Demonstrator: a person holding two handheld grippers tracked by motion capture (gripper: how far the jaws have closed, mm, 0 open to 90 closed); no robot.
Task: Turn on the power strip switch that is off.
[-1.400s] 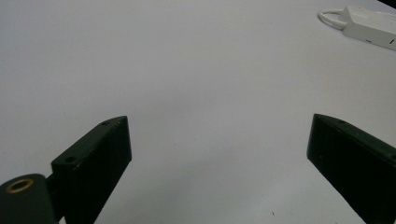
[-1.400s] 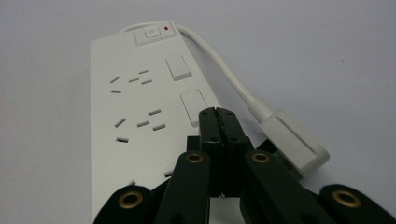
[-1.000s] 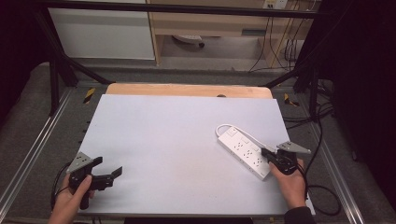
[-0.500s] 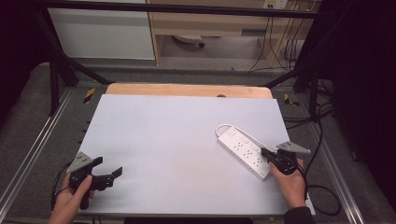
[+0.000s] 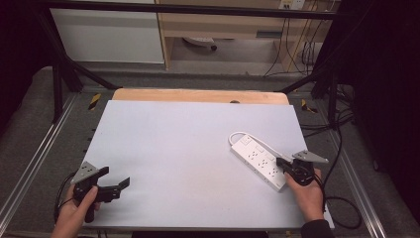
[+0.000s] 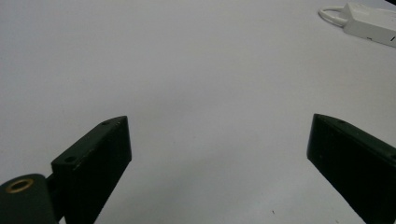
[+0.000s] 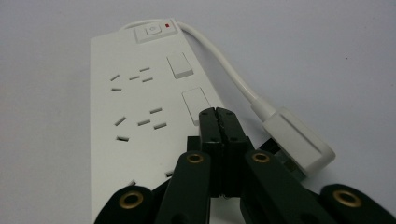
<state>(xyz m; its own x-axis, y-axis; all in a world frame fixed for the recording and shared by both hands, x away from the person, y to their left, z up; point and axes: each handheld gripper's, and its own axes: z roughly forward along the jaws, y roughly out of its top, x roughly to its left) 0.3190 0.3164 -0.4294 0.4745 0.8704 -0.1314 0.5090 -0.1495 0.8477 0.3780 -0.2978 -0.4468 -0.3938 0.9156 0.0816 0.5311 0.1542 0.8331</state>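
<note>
A white power strip lies on the right side of the white table, slanting toward its near right corner. In the right gripper view the strip shows several sockets, rocker switches and a red light. Its white cord loops back to a white plug lying beside it. My right gripper is shut with nothing between its jaws, tips just over the strip near a switch. My left gripper rests at the near left, open and empty. The strip shows far off in the left gripper view.
A wooden board edge runs along the table's far side. Metal frame rails flank the table. Black cables trail on the floor at the right. A cabinet and shelf stand beyond the table.
</note>
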